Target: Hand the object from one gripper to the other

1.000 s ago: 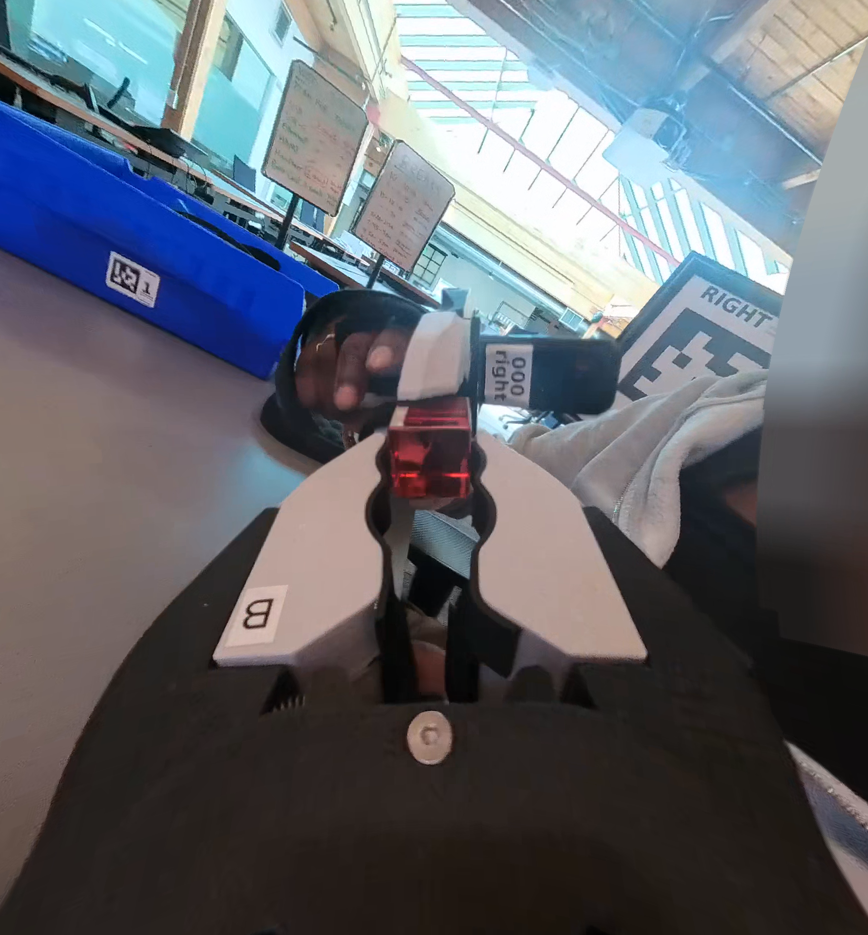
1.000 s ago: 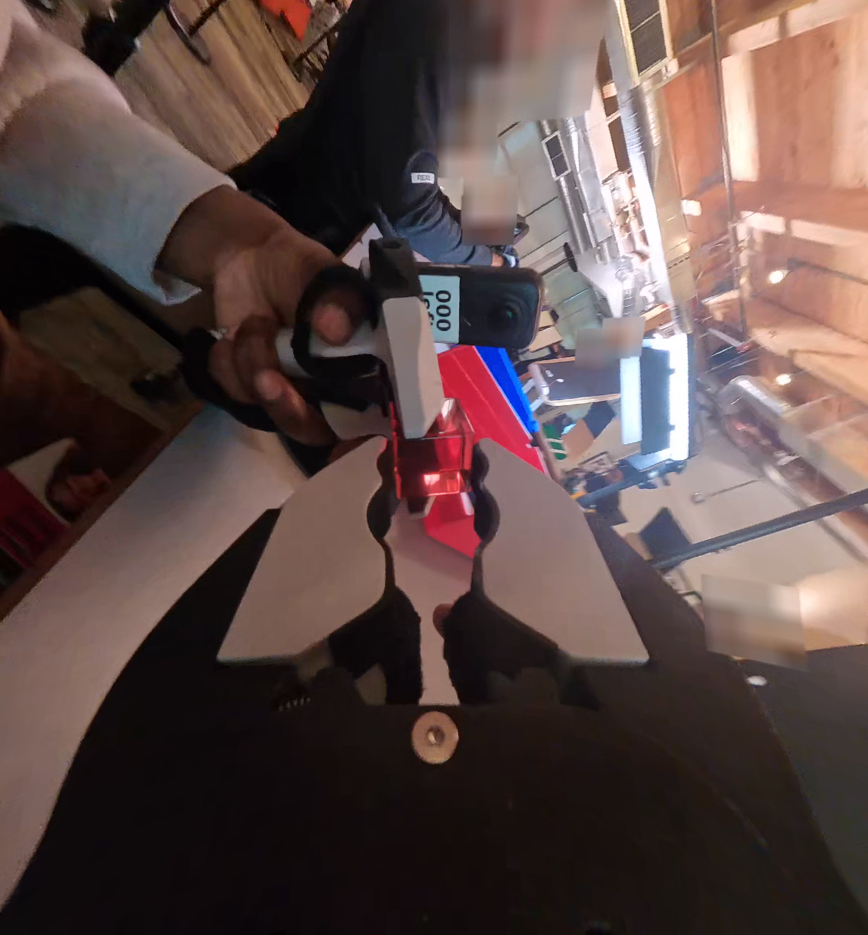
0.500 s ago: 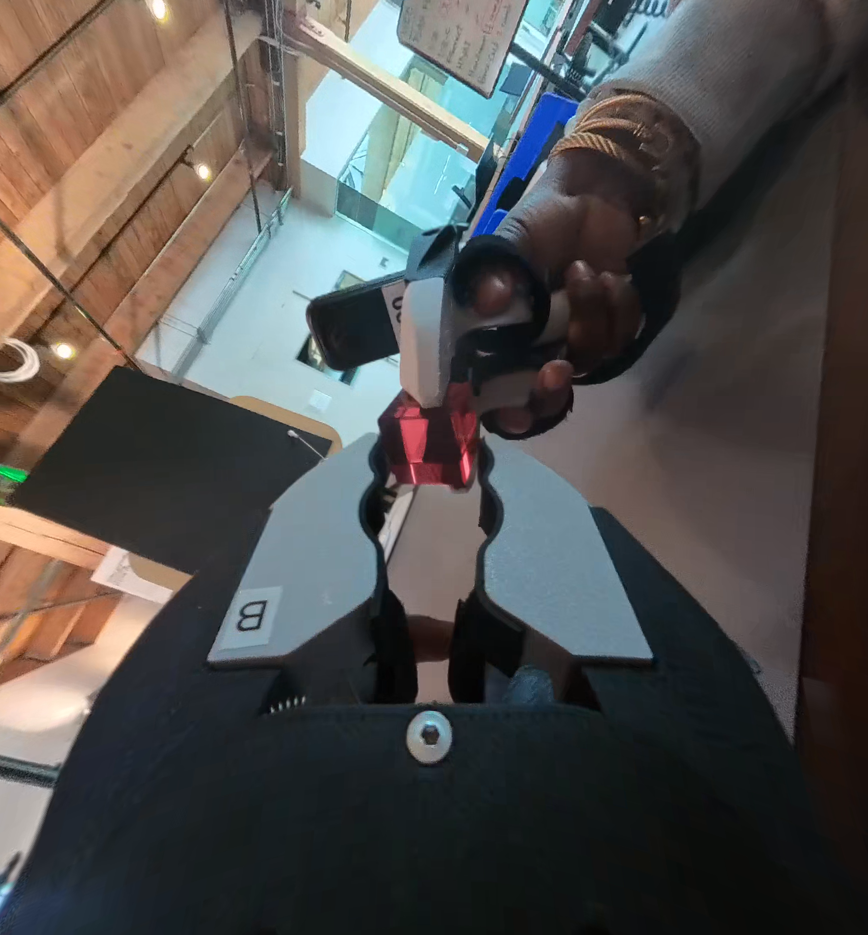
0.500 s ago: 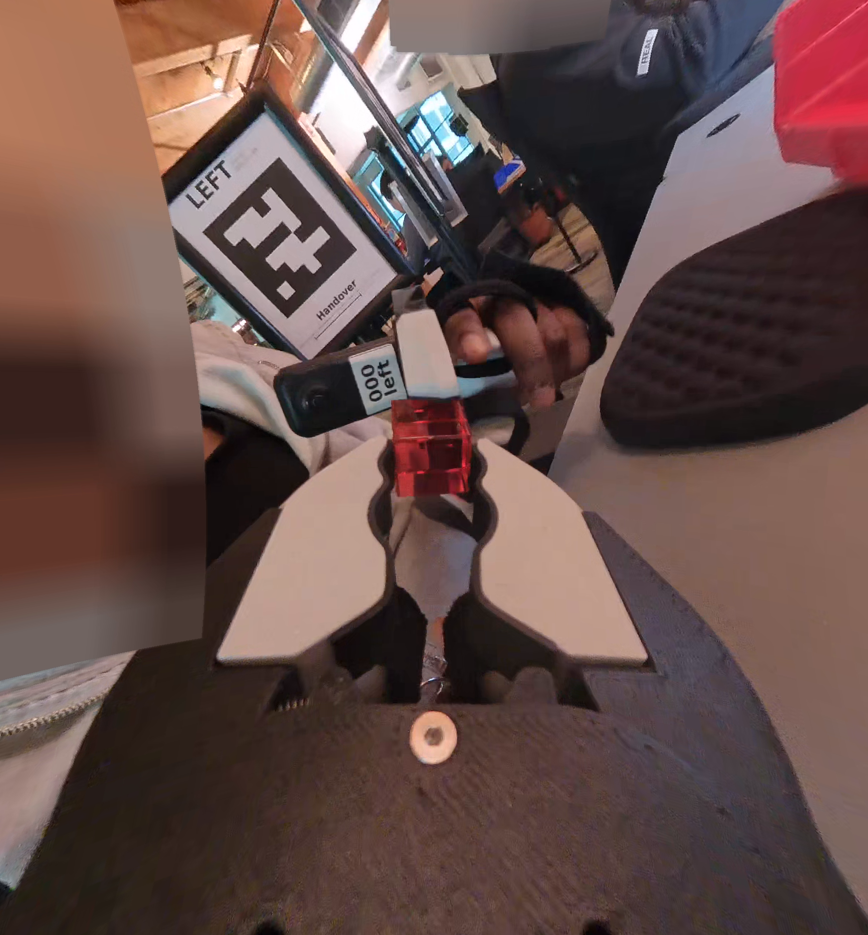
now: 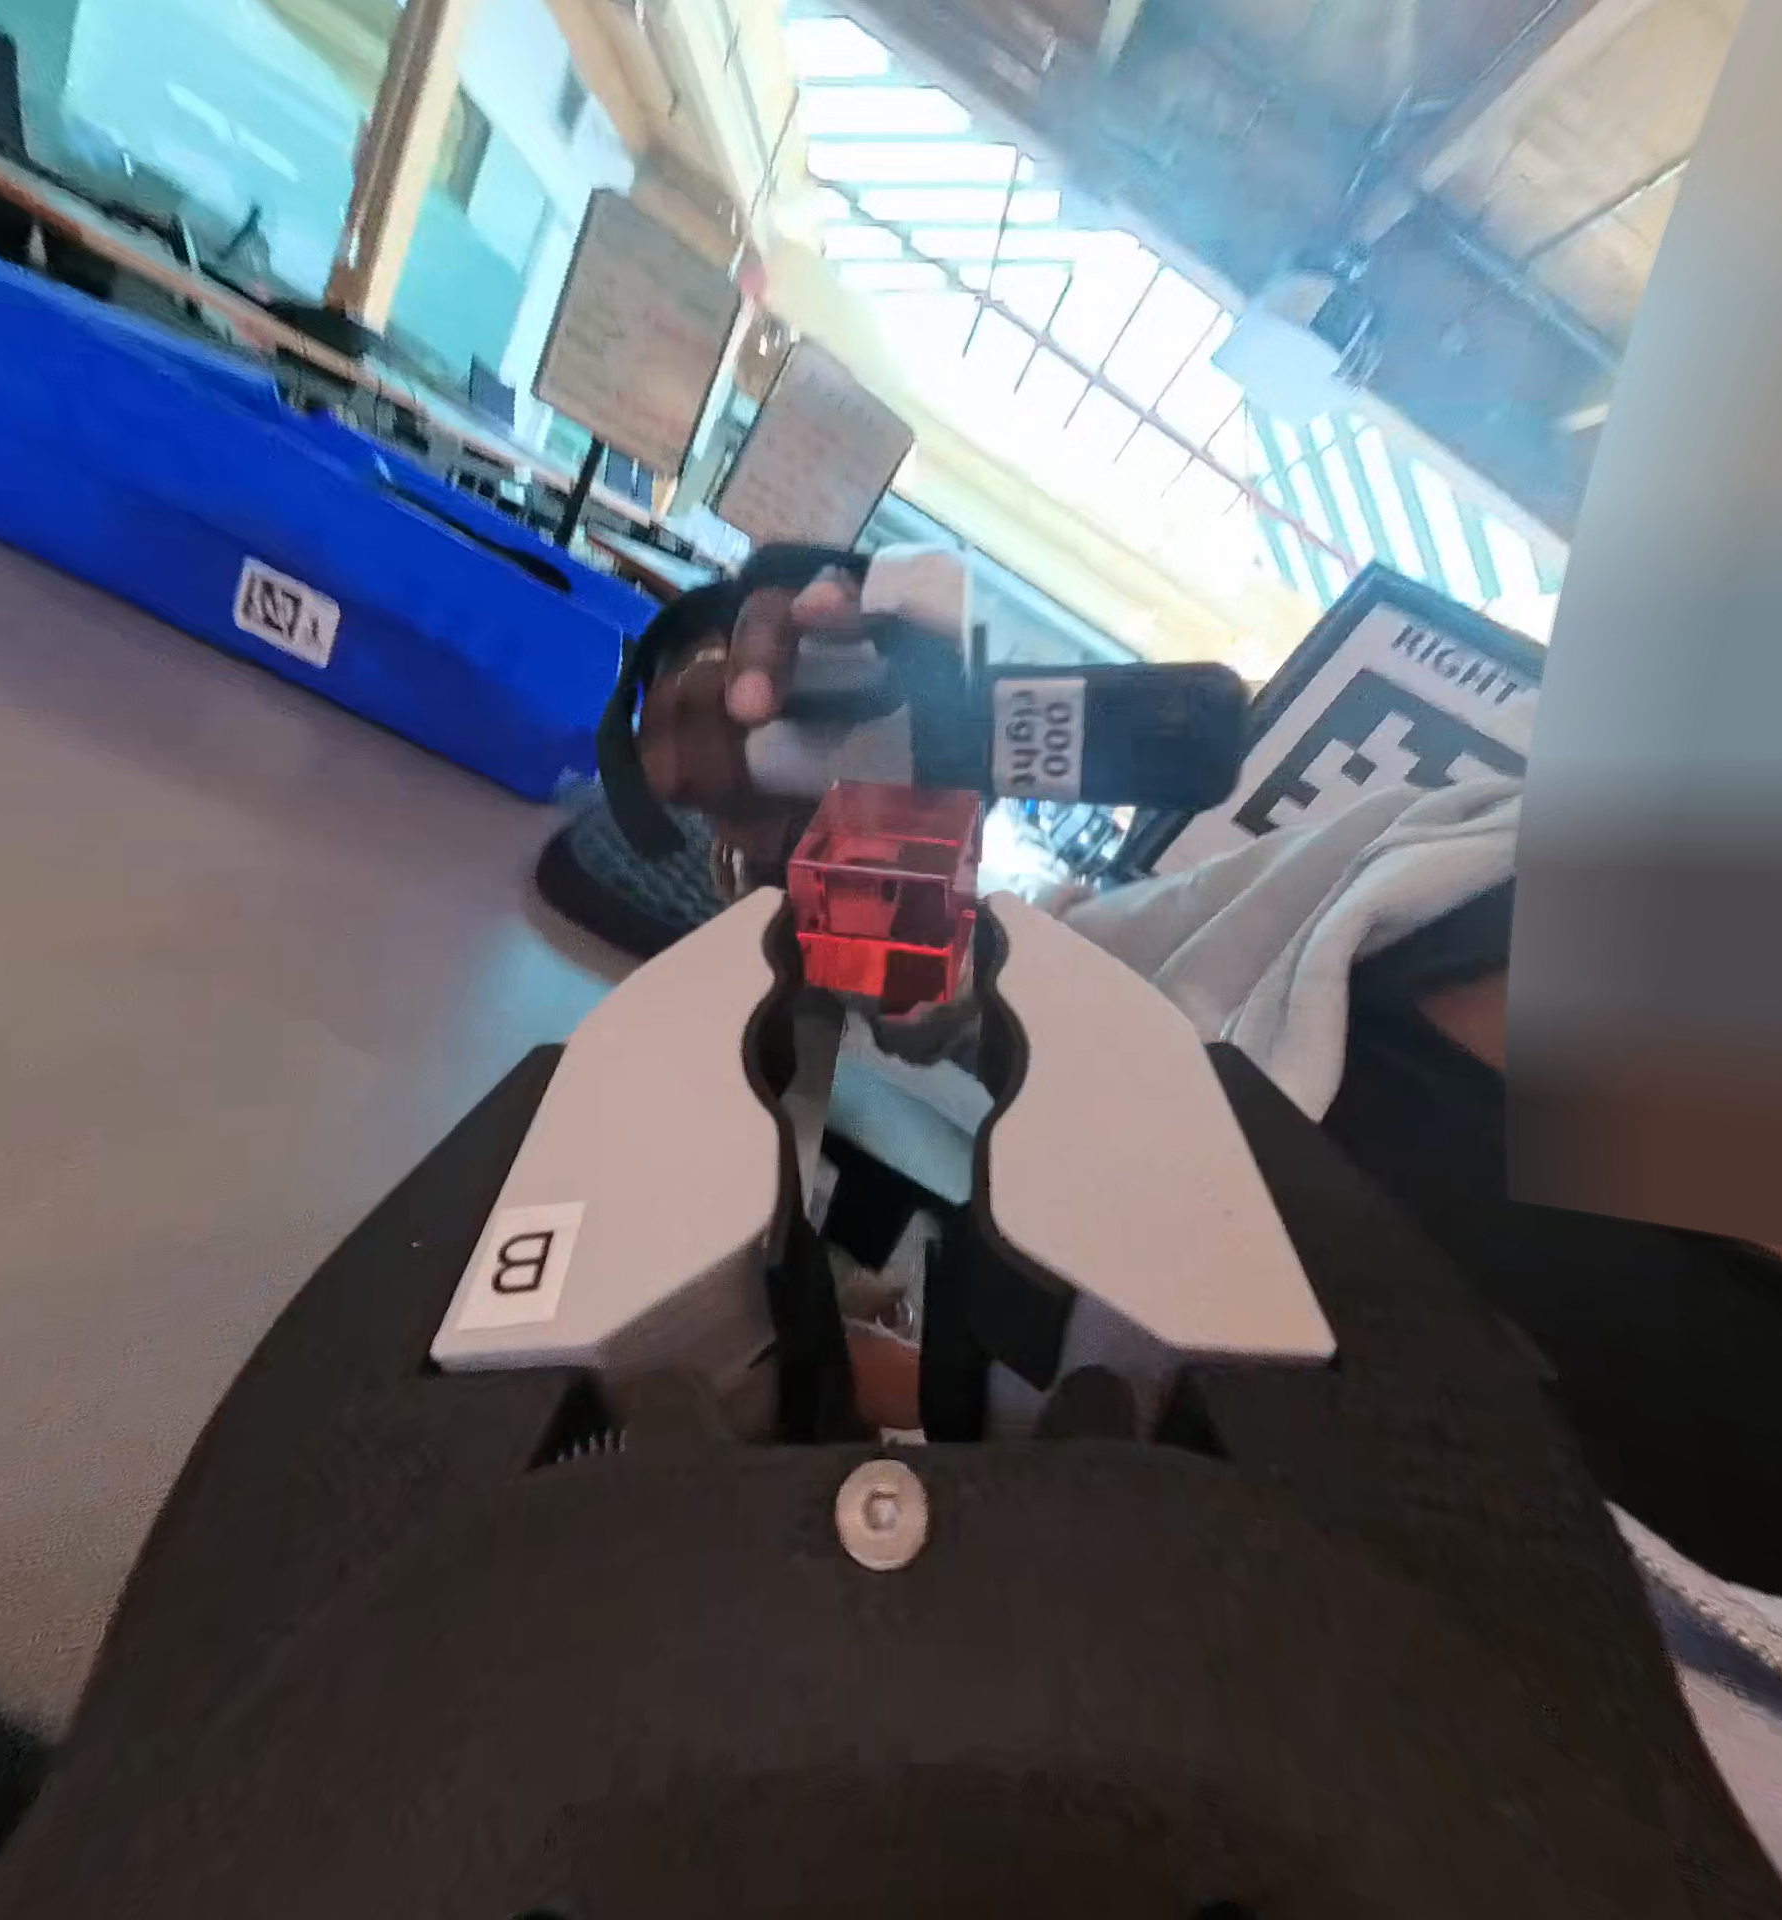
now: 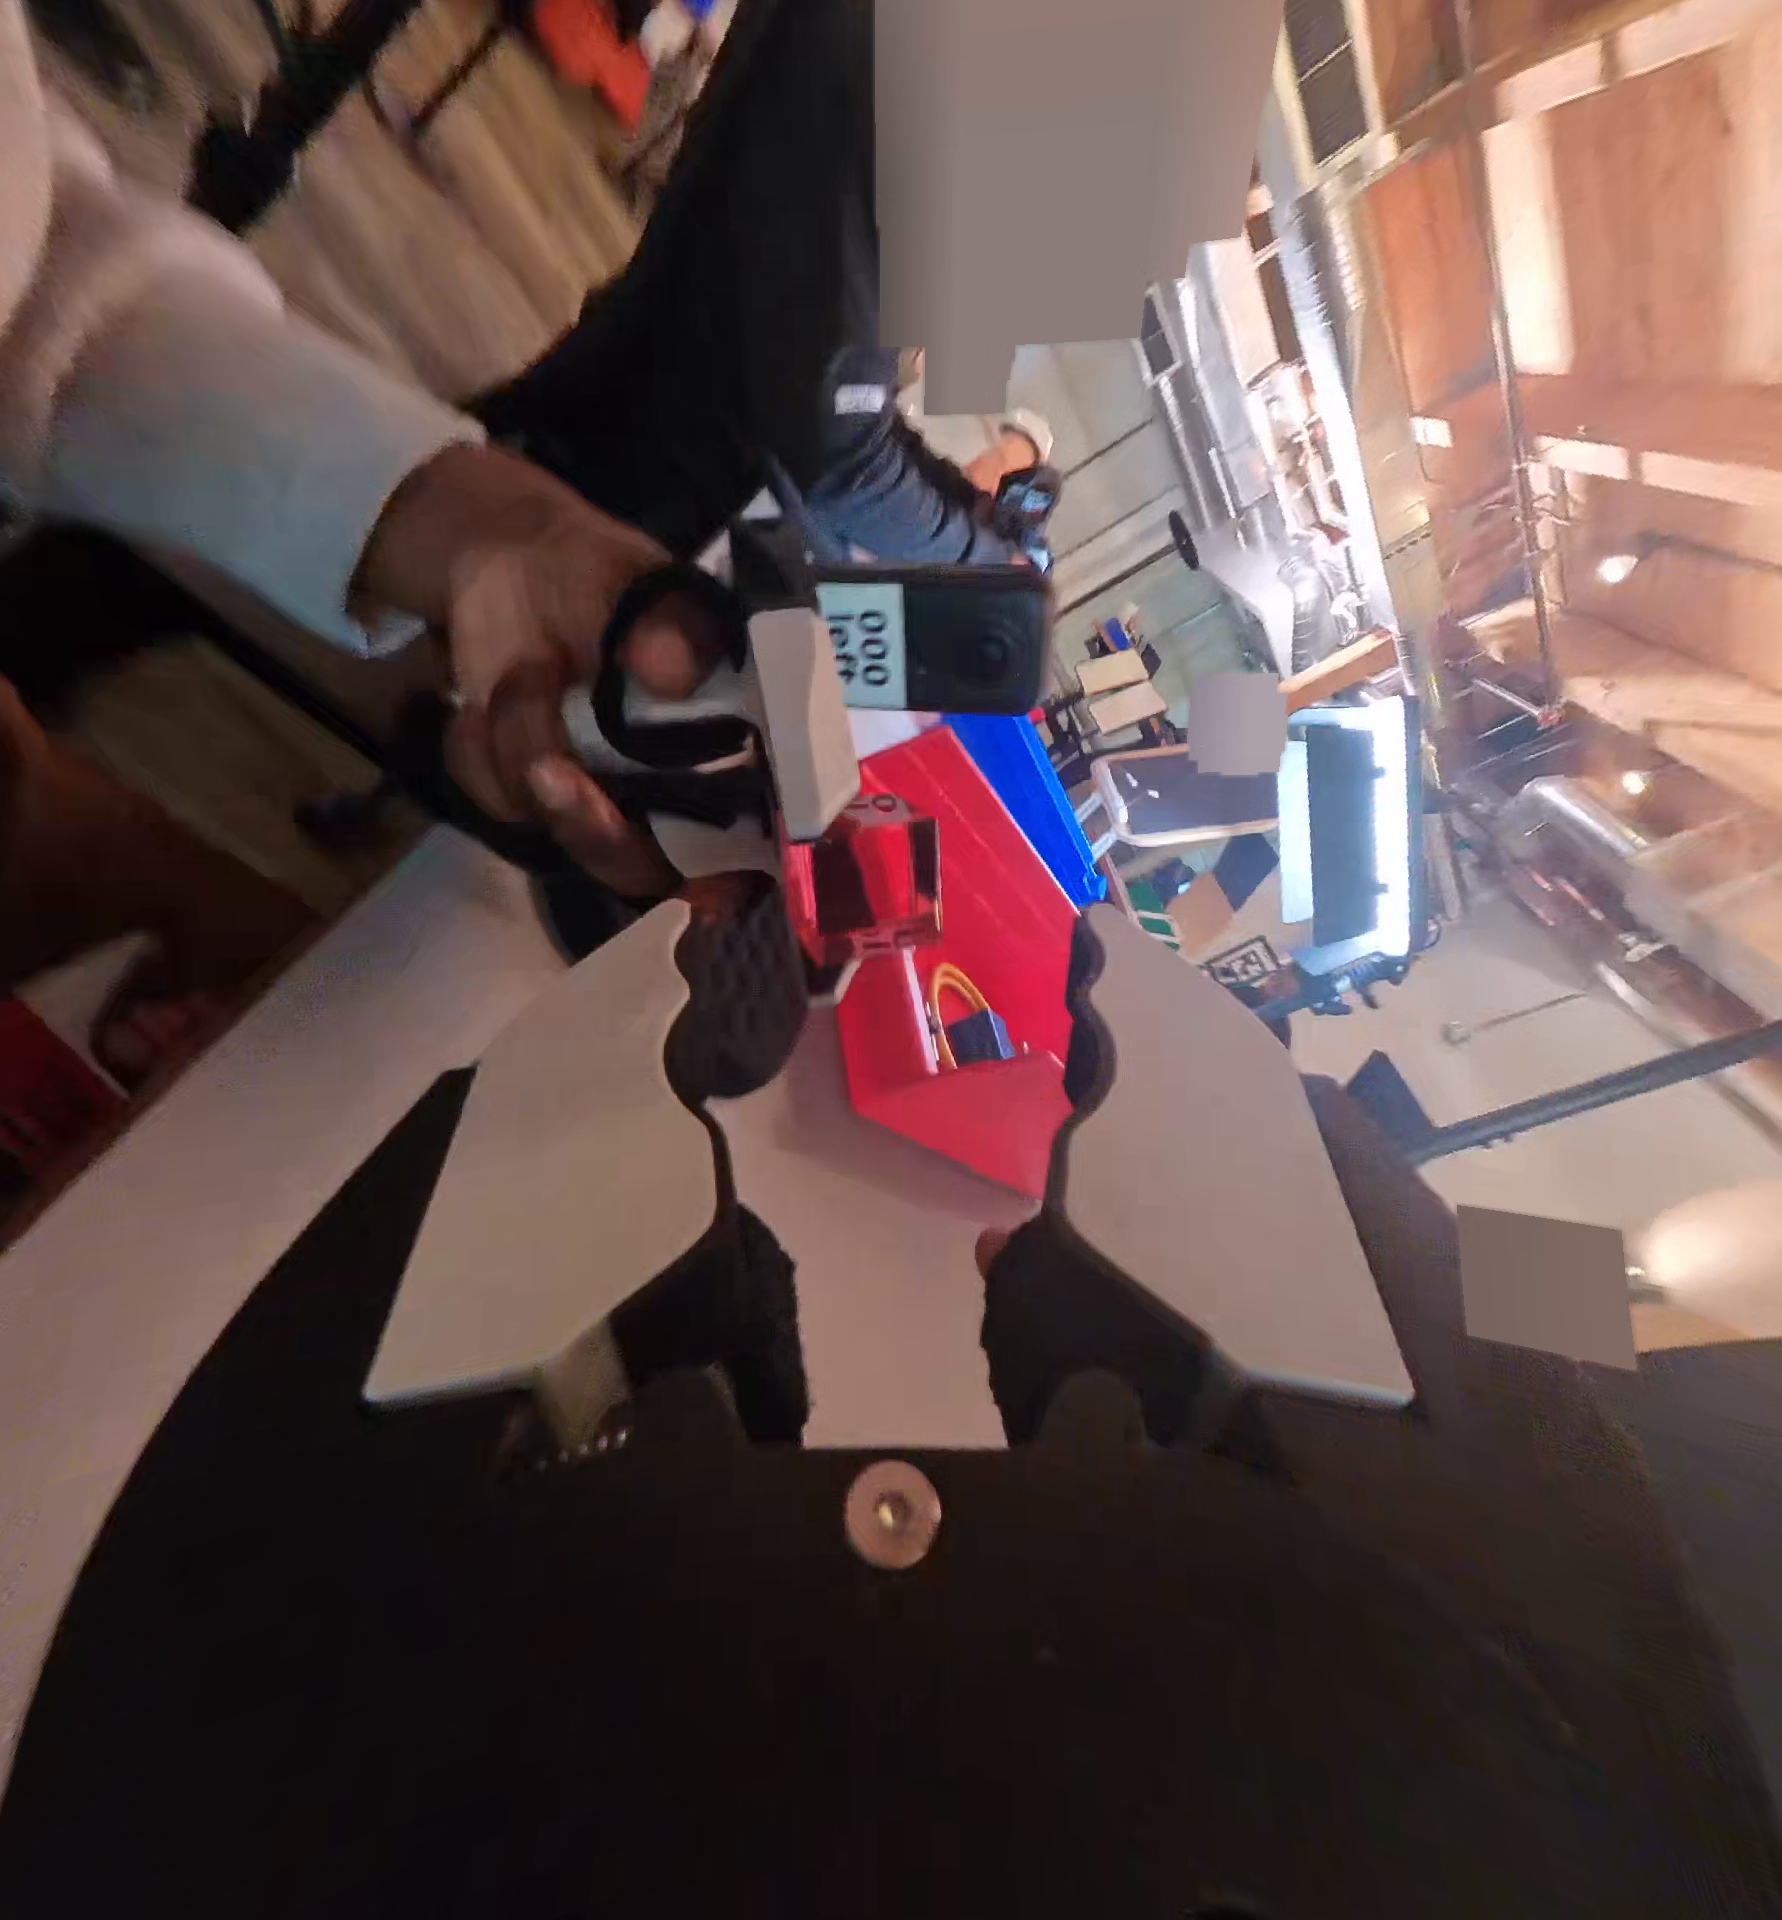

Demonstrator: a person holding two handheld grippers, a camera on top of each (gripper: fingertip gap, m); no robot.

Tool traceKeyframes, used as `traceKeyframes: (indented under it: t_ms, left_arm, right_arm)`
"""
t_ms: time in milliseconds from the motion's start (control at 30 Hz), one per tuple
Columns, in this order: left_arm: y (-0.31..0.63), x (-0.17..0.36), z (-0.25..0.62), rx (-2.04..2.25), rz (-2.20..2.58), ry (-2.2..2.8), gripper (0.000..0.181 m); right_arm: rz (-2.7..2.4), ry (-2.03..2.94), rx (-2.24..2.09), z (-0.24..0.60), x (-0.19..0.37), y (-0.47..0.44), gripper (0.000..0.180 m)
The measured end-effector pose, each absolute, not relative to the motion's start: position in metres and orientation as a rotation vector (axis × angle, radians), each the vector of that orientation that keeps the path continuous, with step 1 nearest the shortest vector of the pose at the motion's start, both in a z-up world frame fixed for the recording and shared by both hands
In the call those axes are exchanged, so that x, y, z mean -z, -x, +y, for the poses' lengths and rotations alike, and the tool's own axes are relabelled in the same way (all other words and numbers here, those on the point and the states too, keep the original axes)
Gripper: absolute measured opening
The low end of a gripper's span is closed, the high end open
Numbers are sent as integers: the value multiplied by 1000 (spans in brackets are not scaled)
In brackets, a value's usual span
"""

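Note:
A clear red cube sits between the tips of my left gripper, which is shut on it and holds it above the table. In the right wrist view the cube hangs from the left gripper's grey fingers, just beyond the tips of my right gripper. The right gripper's jaws stand wide apart and touch nothing. A hand holds each gripper.
A blue bin stands at the far left of the grey table, with a black dimpled mat near it. A red bin lies beyond the right gripper. A black-and-white marker board stands behind. A person in dark clothes is close by.
One second ago both grippers were shut on the cube. The right gripper's jaws have opened and let go; the left gripper keeps the cube.

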State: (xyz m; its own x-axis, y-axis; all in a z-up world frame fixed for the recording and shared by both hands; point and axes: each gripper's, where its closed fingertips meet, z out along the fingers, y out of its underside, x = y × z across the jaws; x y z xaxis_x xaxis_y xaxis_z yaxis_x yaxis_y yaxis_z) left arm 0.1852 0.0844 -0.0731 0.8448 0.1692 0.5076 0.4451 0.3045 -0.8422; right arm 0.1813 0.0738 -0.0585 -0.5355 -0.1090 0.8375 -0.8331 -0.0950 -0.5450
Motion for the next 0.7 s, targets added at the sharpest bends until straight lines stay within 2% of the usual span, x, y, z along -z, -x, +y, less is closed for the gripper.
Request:
traceKeyframes:
  t_ms: [67,133,233,367,500,600,700]
  left_arm:
    - [-189,78,93,236,-574,1309,31]
    - [-190,83,98,250,-579,1352,31]
    - [-186,84,96,164,-566,1371,35]
    - [-165,69,71,-196,-594,1299,75]
    - [-146,55,26,-636,-656,1258,120]
    - [-145,42,-2,-763,-699,1240,131]
    - [-150,24,-32,-906,-682,1167,134]
  right_arm:
    - [-1619,-1085,-1584,67,68,-183,63]
    - [-1649,-1148,-1553,64,76,-187,30]
    - [-1782,-1120,-1577,64,81,-185,28]
    - [-1902,-863,-1725,76,53,-158,28]
    - [-1970,-417,-1677,115,6,-85,28]
    - [-2040,-81,-1411,171,-17,-16,28]
    - [-2123,219,-1060,240,-13,45,28]
